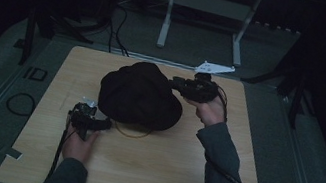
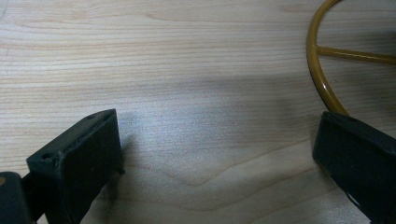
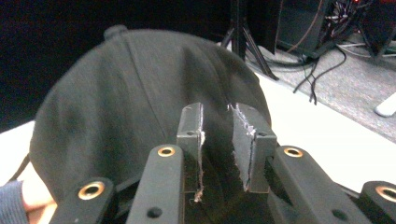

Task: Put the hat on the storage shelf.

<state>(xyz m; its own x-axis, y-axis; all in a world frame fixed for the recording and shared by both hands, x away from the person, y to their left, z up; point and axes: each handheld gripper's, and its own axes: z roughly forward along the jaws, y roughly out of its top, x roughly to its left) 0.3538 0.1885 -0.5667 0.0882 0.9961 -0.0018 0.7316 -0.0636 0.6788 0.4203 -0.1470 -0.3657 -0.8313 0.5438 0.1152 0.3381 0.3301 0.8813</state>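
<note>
High view first: black cap (image 1: 141, 95) sitting mid-worktop (image 1: 147, 170), draped over a yellow wire stand (image 1: 129, 132) with just an arc of the ring peeking out at the near edge. Right gripper (image 1: 176, 83) up against the cap's far right side, raised off the wood, pointing left into the crown. Left gripper (image 1: 103, 123) low on the wood at the cap's near left edge, pointing right toward the brim and the ring. Both close, but the right one clearly nearer the fabric.

Left gripper view: jaws wide apart with nothing between them, just bare wood grain. Yellow ring (image 2: 322, 79) and one of its spokes off to the upper right, its curve running down behind the right-hand jaw, so probably touching or nearly so.

Right gripper view: jaws narrow, only a slim gap, with dark cloth showing in it. Can't really tell whether the pads are pinching the fabric or just sitting against it. Cap (image 3: 126, 98) dead ahead and rising above the jaws, dome shape, seams running up to a small button on top, soft matte black, a bit rumpled. Hand (image 3: 35, 196) down at bottom left.

Best guess: any lift or tug depends on that right-side hold on the crown.
</note>
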